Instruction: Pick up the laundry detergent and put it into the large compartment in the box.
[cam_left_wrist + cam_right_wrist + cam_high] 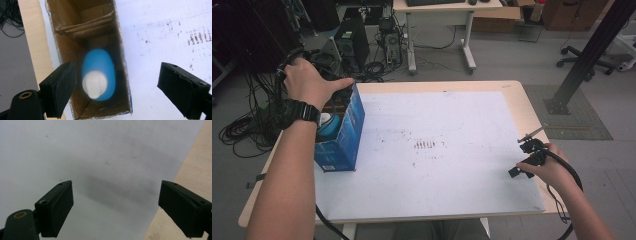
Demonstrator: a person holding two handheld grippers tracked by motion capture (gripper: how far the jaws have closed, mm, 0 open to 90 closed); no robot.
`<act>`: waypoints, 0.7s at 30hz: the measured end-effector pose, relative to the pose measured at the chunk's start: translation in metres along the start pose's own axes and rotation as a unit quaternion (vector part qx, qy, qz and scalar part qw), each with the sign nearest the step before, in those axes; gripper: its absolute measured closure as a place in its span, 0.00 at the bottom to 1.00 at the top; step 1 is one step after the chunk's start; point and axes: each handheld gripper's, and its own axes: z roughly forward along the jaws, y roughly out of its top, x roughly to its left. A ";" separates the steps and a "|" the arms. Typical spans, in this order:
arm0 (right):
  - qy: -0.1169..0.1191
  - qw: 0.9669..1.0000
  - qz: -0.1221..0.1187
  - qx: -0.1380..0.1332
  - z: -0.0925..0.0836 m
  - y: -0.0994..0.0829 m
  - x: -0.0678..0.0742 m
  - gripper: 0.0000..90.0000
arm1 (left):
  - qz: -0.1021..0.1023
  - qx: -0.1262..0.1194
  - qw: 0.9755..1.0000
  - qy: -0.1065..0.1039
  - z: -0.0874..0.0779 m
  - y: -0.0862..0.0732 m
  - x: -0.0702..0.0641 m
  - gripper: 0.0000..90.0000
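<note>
An open blue cardboard box (343,137) stands on the left part of the white sheet (452,120). Inside it lies a blue bottle (98,75) with a white cap (94,84); its top also peeks out in the high view as the bottle (328,125). My left gripper (117,75) hangs above the box mouth, open, its pads wide of the bottle and touching nothing. The left hand (307,80) covers it in the high view. My right gripper (524,157) rests low near the sheet's right edge, open with nothing between its pads (57,207).
The wooden table (512,87) shows around the sheet, with faint reddish marks (426,145) at mid-sheet. Cable bundles (242,130) and computer towers (349,42) sit on the floor beyond the left corner. A black post (582,60) stands right of the table.
</note>
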 end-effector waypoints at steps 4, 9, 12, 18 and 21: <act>0.000 1.000 0.002 0.000 -0.001 0.000 0.000 0.14 | 0.009 -0.003 1.000 0.000 -0.002 0.002 -0.006 0.17; 0.000 1.000 0.001 -0.001 -0.001 0.001 0.000 0.14 | 0.020 -0.004 1.000 -0.003 -0.002 0.004 -0.015 0.17; 0.000 1.000 0.001 -0.001 -0.002 0.000 0.000 0.14 | 0.029 -0.003 1.000 -0.005 -0.001 0.005 -0.021 0.16; -0.001 1.000 0.001 -0.003 -0.003 -0.001 -0.002 0.14 | 0.046 0.000 0.999 -0.008 0.001 0.008 -0.033 0.16; -0.001 1.000 0.001 -0.004 -0.003 -0.002 -0.003 0.14 | 0.057 0.001 0.998 -0.013 0.002 0.009 -0.040 0.16</act>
